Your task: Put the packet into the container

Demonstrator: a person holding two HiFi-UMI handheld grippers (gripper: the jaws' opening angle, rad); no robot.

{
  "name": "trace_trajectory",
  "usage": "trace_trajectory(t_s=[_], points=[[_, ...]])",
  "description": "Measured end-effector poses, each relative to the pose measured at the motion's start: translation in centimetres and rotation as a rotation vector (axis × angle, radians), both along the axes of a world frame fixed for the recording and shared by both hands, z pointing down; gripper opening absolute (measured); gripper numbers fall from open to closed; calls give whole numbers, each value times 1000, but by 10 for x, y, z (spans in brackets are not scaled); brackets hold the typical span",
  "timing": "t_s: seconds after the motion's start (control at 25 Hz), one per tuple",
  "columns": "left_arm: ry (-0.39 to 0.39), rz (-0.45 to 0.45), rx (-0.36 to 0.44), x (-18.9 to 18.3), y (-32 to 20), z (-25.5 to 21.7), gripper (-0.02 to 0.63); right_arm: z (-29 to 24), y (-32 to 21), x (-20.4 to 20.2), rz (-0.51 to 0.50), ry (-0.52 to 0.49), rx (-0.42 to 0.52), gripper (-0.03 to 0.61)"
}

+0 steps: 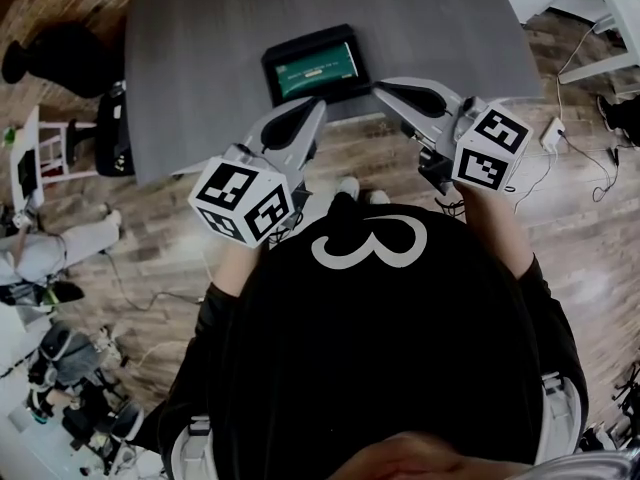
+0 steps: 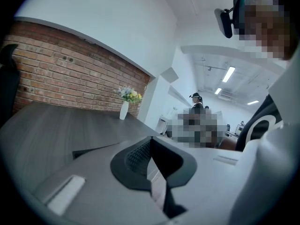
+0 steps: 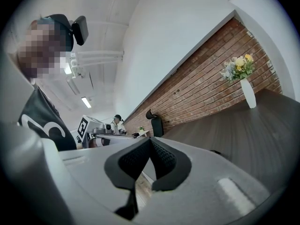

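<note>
Here, in the head view, what looks like the green packet (image 1: 316, 70) lies flat in the black container (image 1: 272, 68) on the worktop (image 1: 200, 58) — long axis crosswise — just ahead of both tools. The left tool (image 1: 310, 108) points at its near rim, the right tool (image 1: 382, 87) at its right corner. Left gripper view: jaws pressed together, nothing between. Right gripper view: likewise closed, empty.

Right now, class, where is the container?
In the head view, the container sits on the grey table near its front edge, just beyond the left gripper and right gripper.
</note>
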State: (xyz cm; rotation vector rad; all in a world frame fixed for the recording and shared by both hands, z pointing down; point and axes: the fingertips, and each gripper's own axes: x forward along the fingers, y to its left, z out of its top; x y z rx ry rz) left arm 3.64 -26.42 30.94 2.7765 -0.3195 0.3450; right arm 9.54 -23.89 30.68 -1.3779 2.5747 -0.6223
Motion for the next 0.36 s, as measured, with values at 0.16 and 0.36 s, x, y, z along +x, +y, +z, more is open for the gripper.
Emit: trace_trajectory(t_s=[0.16, 0.36], points=[[-3, -6, 20, -1, -3, 2, 14, 3, -4, 2, -5, 1, -2, 2], [-16, -11, 23, 1, -19, 3, 14, 2, -22, 6, -9, -8, -16, 2]])
